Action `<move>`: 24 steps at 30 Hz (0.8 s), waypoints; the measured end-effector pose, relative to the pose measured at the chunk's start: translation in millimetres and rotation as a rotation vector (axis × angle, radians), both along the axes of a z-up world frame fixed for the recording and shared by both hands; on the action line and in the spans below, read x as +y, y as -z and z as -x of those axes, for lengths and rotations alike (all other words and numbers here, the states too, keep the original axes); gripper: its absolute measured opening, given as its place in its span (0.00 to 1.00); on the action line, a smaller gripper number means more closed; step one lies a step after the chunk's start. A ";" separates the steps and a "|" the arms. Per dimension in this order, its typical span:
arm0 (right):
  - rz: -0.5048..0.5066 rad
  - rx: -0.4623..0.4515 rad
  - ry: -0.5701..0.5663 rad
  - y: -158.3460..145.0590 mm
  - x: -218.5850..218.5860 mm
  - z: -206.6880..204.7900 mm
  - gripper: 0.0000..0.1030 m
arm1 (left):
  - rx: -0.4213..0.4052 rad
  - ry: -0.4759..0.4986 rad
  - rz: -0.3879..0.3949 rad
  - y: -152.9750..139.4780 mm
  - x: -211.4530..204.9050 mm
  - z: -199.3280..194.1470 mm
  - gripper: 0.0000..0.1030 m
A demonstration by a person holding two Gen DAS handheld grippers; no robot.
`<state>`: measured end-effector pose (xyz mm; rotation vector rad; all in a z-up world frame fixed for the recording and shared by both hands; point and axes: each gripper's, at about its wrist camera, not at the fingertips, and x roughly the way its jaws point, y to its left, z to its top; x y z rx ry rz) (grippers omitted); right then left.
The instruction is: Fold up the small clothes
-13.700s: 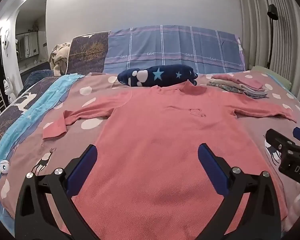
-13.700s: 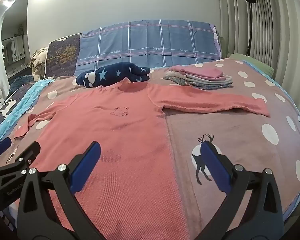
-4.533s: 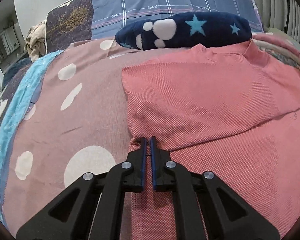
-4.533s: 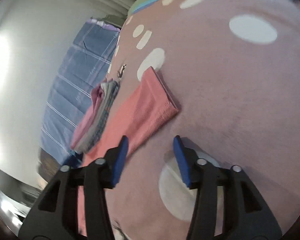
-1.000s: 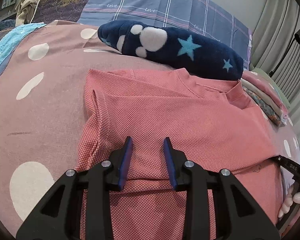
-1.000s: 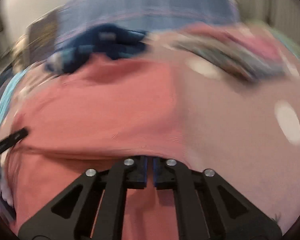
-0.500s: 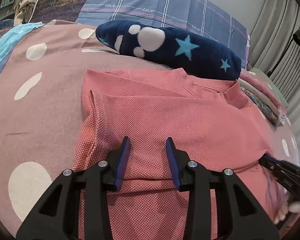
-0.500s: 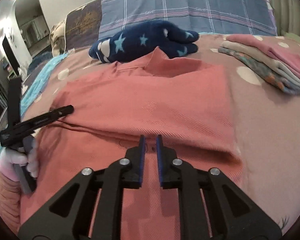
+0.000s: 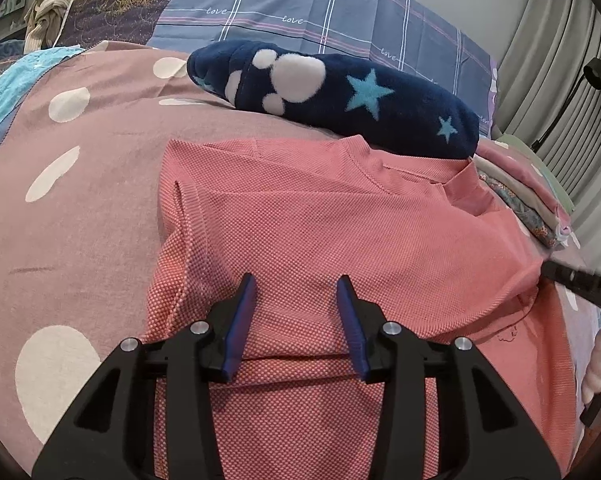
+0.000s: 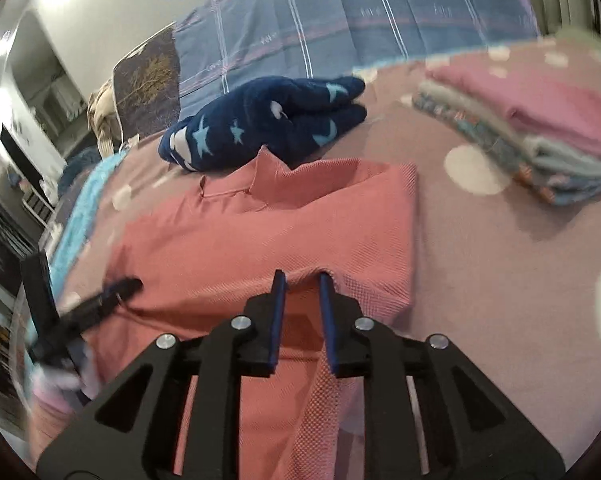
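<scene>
A coral pink long-sleeved shirt (image 9: 320,232) lies on the bed with both sleeves folded in across its chest; it also shows in the right wrist view (image 10: 260,236). My left gripper (image 9: 296,288) is open and empty just above the folded left sleeve. My right gripper (image 10: 302,280) is open over the folded right sleeve edge, with a ridge of fabric rising between its blue pads. The right gripper shows at the right edge of the left wrist view (image 9: 576,280); the left gripper appears blurred at the left of the right wrist view (image 10: 112,292).
A navy plush blanket with stars and paw prints (image 9: 340,92) lies behind the collar. A stack of folded clothes (image 10: 540,136) sits at the right. The dotted mauve bedspread (image 9: 60,208) surrounds the shirt. Plaid pillows (image 9: 320,20) stand behind.
My right gripper, shut on the right sleeve a second ago, has opened and let it go on the shirt. My left gripper has opened a little wider.
</scene>
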<state>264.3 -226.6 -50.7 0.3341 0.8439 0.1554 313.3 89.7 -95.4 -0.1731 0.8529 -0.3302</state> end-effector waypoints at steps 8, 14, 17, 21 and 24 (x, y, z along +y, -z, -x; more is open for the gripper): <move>0.207 0.077 0.018 37.3 -13.2 51.0 0.07 | -0.002 0.004 -0.005 0.0 -1.6 0.5 0.44; 0.246 0.022 -0.008 19.3 -15.9 91.8 0.20 | -0.003 0.004 -0.005 0.0 -1.1 0.4 0.44; 0.229 -0.018 0.037 7.3 -25.8 89.6 0.29 | -0.003 0.004 -0.003 0.1 -0.7 0.5 0.44; 0.164 -0.040 0.058 -5.7 -33.7 43.5 0.29 | -0.003 0.004 0.000 0.2 -0.2 0.4 0.44; 0.187 -0.077 0.025 -9.6 -22.3 2.0 0.30 | -0.002 0.006 0.005 -0.2 -0.4 0.5 0.44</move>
